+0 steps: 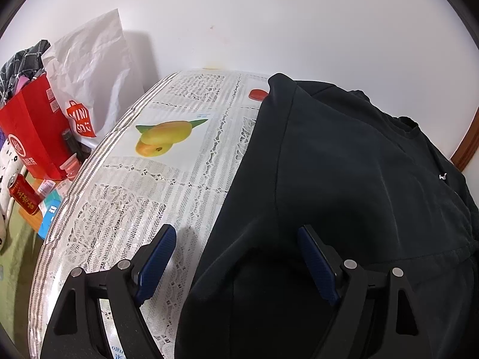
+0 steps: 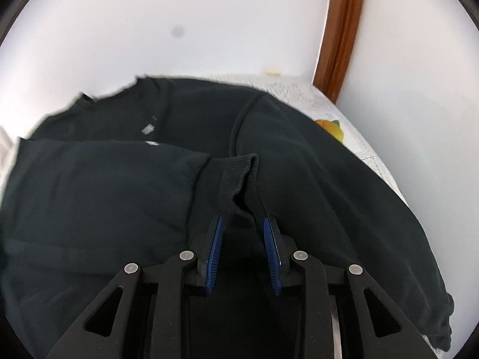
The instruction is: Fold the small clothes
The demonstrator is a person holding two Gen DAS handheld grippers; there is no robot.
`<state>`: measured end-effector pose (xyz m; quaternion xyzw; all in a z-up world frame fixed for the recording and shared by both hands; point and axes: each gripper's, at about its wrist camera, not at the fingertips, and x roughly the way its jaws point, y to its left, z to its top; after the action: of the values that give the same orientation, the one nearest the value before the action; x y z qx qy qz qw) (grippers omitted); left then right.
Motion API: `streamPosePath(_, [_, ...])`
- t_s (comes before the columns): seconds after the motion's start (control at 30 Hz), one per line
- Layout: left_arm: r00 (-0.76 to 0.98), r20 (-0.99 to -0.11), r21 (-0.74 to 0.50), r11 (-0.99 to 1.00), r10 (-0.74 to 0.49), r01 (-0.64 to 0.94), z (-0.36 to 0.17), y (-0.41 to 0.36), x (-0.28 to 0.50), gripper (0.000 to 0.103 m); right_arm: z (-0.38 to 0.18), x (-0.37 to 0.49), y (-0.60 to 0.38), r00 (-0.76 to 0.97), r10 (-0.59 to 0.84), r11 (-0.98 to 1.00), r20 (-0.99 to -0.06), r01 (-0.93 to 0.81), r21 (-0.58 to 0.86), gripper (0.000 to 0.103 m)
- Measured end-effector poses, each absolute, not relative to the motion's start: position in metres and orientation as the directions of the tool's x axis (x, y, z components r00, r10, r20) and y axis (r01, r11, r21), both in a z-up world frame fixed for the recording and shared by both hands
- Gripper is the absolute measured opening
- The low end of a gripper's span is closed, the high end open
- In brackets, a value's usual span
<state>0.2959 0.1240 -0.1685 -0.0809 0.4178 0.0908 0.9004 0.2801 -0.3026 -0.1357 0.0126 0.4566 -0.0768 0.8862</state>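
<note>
A black sweatshirt (image 1: pixel 344 179) lies on the table, its left side folded in. My left gripper (image 1: pixel 236 233) is open and empty, its jaws wide apart over the garment's left edge. In the right wrist view the sweatshirt (image 2: pixel 119 194) fills most of the frame, with one sleeve laid across the body. My right gripper (image 2: pixel 242 220) is partly closed around the ribbed sleeve cuff (image 2: pixel 230 176), which sits bunched between the blue pads (image 2: pixel 217 239) with a gap still showing.
The table carries a lace-patterned cloth (image 1: pixel 134 203) with a printed mango (image 1: pixel 164 137). Left of the table stand a red bag (image 1: pixel 33 131), a white shopping bag (image 1: pixel 89 68) and a red can (image 1: pixel 24 194). A wooden door frame (image 2: pixel 341 30) rises at the back right.
</note>
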Motion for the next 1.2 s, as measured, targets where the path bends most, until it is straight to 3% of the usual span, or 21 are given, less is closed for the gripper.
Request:
streamPosePath(0.1, [0.633, -0.768, -0.060, 0.974, 0.096, -0.220, -0.168, 0.120, 0.295, 0.082, -0.116, 0.244, -0.321, 0.602, -0.205, 0.975, -0.771, 0.194, -0.107, 0.059])
streamPosePath(0.27, [0.628, -0.774, -0.041, 0.984, 0.080, -0.175, -0.166, 0.110, 0.295, 0.082, -0.111, 0.187, -0.368, 0.546, -0.386, 0.918, -0.744, 0.304, -0.254, 0.069])
streamPosePath(0.57, [0.606, -0.792, -0.007, 0.992, 0.074, -0.130, -0.150, 0.088, 0.274, 0.082, -0.144, 0.107, -0.445, 0.414, -0.447, 0.871, -0.793, 0.403, -0.281, 0.069])
streamPosePath(0.9, [0.604, -0.791, 0.051, 0.994, 0.101, -0.098, -0.143, 0.090, 0.220, 0.082, -0.164, 0.110, -0.473, 0.441, -0.451, 0.865, -0.776, 0.430, -0.258, 0.074])
streamPosePath(0.93, [0.595, -0.797, 0.050, 0.994, 0.101, -0.101, -0.146, 0.093, 0.215, 0.082, -0.165, 0.111, -0.474, 0.447, -0.450, 0.866, -0.773, 0.429, -0.256, 0.072])
streamPosePath(0.97, [0.587, -0.803, 0.050, 0.994, 0.100, -0.101, -0.148, 0.095, 0.211, 0.082, -0.164, 0.113, -0.474, 0.456, -0.447, 0.871, -0.770, 0.420, -0.256, 0.055])
streamPosePath(1.0, [0.584, -0.805, 0.054, 0.993, 0.105, -0.103, -0.150, 0.096, 0.208, 0.082, -0.164, 0.116, -0.472, 0.463, -0.433, 0.883, -0.774, 0.393, -0.258, 0.027])
streamPosePath(1.1, [0.581, -0.803, 0.082, 0.990, 0.133, -0.114, -0.156, 0.099, 0.199, 0.082, -0.165, 0.128, -0.466, 0.470, -0.449, 0.883, -0.760, 0.365, -0.296, 0.007])
streamPosePath(1.2, [0.578, -0.805, 0.088, 0.991, 0.131, -0.103, -0.161, 0.099, 0.193, 0.082, -0.140, 0.136, -0.462, 0.515, -0.462, 0.876, -0.722, 0.390, -0.282, 0.006])
